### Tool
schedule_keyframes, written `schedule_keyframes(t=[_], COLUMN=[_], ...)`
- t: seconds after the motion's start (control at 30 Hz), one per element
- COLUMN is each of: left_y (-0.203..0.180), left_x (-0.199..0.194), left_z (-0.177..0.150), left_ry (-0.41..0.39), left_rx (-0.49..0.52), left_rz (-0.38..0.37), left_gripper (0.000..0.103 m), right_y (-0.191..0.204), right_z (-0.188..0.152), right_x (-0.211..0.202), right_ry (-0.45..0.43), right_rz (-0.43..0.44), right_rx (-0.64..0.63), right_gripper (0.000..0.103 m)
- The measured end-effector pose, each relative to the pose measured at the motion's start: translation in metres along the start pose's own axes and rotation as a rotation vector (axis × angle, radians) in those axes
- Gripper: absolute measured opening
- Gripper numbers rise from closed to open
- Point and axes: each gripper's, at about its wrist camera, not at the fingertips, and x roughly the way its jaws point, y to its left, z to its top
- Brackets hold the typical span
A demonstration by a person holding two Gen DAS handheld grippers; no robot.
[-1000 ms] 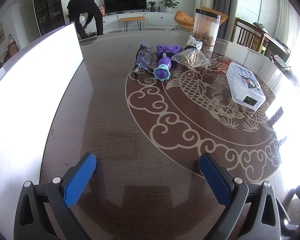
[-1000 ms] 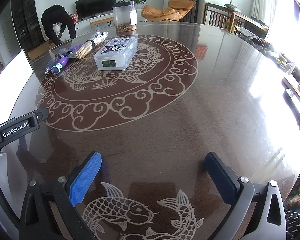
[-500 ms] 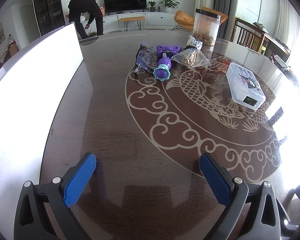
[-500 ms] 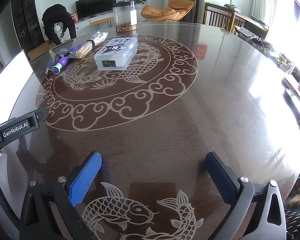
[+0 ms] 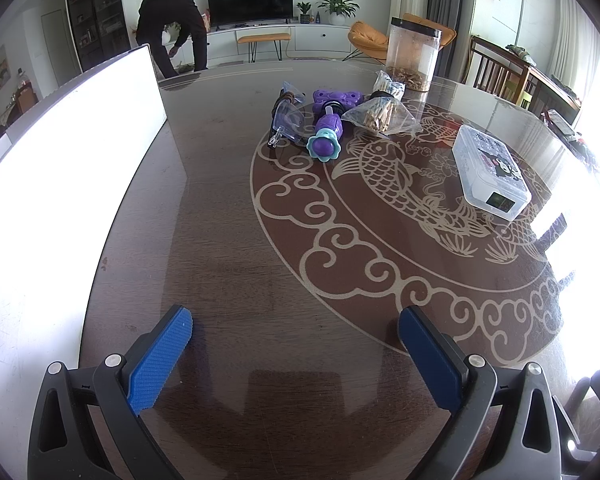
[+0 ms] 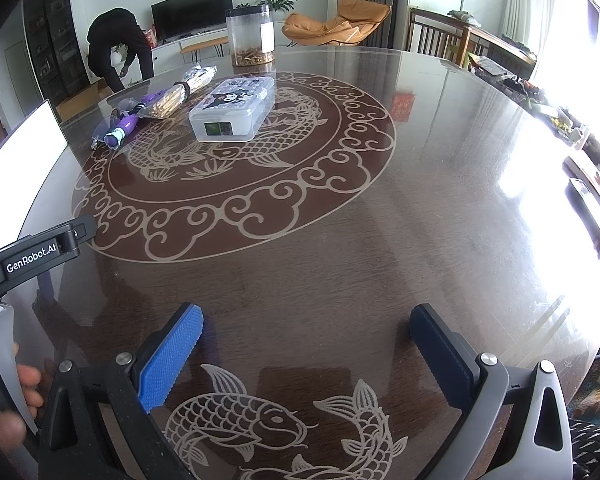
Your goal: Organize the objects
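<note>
Not yet started: left gripper (image 5: 295,322) and right gripper (image 6: 306,320) wide, empty, above bare tabletop (image 5: 228,240). Next, reaching far ahead toward purple toy (image 5: 327,136).

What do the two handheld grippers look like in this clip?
The left gripper and the right gripper match: black plastic frames with triangular cut-outs and silver screws, each carrying two flat, ribbed blue pads. In the right wrist view, the left gripper's black body shows white "GenRobot.AI" lettering. No cables or sleeves are visible.
</note>
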Motion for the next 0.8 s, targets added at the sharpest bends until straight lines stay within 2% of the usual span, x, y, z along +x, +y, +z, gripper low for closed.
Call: schedule_keyframes(t=[0.1,0.17,0.23,0.33,0.5,0.63,0.8], left_y=[0.001,0.003,0.003,0.004,0.006,0.006,0.003], left_x=[-0.002,-0.008,-0.013,-0.018,-0.020,-0.020,-0.016], left_z=[-0.002,-0.007,-0.014,-0.023,-0.025,-0.025,-0.021], left_ry=[0.033,0.075,0.077,0.037,0.030,0.030,0.030], left_rx=[0.043,0.075,0.097,0.110,0.101,0.100,0.100], left_rz=[-0.032,-0.053,-0.067,-0.076,-0.073,-0.072,-0.069], left_gripper=[0.103,0.103,0.103,0.103,0.103,0.103,0.103], right_y=[-0.001,-0.010,-0.017,-0.012,0.007,0.035,0.072], right_z=[0.000,0.004,0.015,0.055,0.138,0.176,0.179], right_x=[-0.001,-0.003,0.001,0.020,0.048,0.088,0.121], right_ry=[0.000,0.001,0.020,0.062,0.055,0.132,0.172], right_rz=[0.014,0.073,0.122,0.143,0.239,0.226,0.165], right_rx=[0.006,0.048,0.063,0.004,0.038,0.036,-0.075], right_gripper=[0.103,0.103,0.103,0.103,0.103,0.103,0.102])
